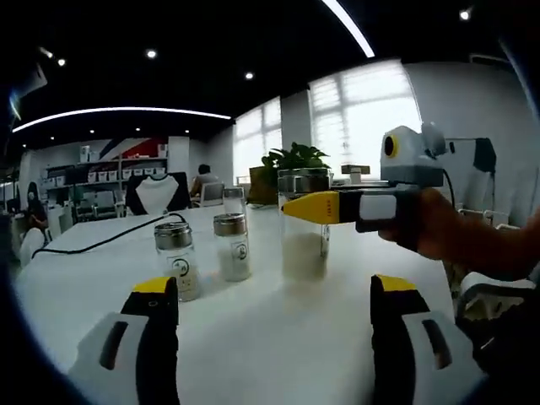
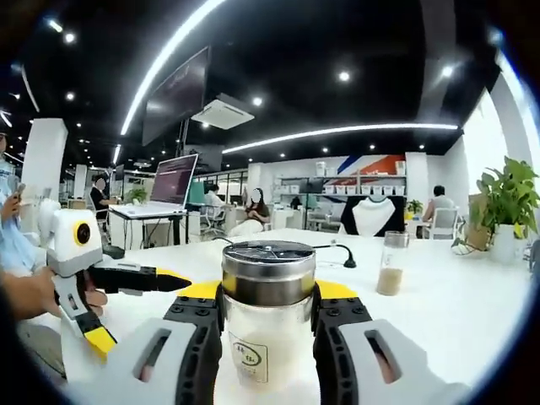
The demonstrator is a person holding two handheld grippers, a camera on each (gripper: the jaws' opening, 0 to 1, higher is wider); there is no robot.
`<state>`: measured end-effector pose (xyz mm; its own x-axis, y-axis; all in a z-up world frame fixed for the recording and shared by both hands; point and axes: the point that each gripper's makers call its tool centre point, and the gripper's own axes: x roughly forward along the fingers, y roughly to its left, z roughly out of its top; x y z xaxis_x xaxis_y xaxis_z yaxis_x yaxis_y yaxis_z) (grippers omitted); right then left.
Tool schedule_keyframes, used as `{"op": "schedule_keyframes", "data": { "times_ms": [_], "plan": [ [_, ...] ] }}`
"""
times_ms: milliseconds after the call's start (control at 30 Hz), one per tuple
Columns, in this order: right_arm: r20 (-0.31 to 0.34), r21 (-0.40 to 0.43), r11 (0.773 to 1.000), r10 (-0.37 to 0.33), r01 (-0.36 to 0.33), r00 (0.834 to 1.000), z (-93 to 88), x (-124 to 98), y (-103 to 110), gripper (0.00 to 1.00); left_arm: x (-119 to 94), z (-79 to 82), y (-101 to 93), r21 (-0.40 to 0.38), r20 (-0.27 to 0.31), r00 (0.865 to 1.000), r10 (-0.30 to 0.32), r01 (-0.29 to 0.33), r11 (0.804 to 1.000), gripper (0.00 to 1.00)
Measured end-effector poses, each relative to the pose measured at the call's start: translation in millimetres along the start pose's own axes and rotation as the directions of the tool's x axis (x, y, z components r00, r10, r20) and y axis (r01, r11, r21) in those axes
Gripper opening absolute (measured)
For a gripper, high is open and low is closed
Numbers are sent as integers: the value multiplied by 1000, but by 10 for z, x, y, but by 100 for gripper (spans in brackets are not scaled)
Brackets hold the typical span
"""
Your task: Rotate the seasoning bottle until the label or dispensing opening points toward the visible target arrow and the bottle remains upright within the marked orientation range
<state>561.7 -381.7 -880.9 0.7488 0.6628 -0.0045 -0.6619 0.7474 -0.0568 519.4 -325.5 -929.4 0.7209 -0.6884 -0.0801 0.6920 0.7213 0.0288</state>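
White counter [image 1: 270, 337] runs back into an open-plan office: dark ceiling with spot lamps and a curved light strip, bright windows on the right, shelving with boxes at the far wall. Left gripper view: left gripper [image 1: 274, 291] has its jaws wide apart over bare counter, holding nothing. Ahead stand two small shakers [image 1: 179, 257] with metal caps, close beside each other, upright; a black cable [image 1: 101, 243] trails off behind them. To their right is a taller seasoning bottle [image 1: 304, 224], upright, half full of white grains, with the right gripper [image 1: 316, 207] reaching in from the right across its upper part. A potted plant [image 1: 291, 160] sits behind it. Right gripper view: same counter under a dark ceiling with light strips, a laptop [image 2: 173, 187] on a desk at left, seated people farther back. The right gripper's jaws are closed against both sides of the seasoning bottle, just under its steel lid; a label faces the camera. The left gripper shows at left, jaws parted. One shaker stands well apart at right.
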Motion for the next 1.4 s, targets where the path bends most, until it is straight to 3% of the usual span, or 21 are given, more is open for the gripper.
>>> {"op": "schedule_keyframes", "data": {
  "times_ms": [567,1100,1400],
  "plan": [
    [-18,4,1000,-6,6,1000,-86,112,-351,38,-20,-70,67,-18,-30,999,24,-24,1000,100],
    [-40,-2,999,-37,37,999,-182,238,-703,38,-53,22,109,-35,5,999,32,-32,999,100],
    [-48,-7,999,-43,43,998,-214,304,-790,38,-45,5,127,-31,1,999,33,-33,999,100]
  ]
}}
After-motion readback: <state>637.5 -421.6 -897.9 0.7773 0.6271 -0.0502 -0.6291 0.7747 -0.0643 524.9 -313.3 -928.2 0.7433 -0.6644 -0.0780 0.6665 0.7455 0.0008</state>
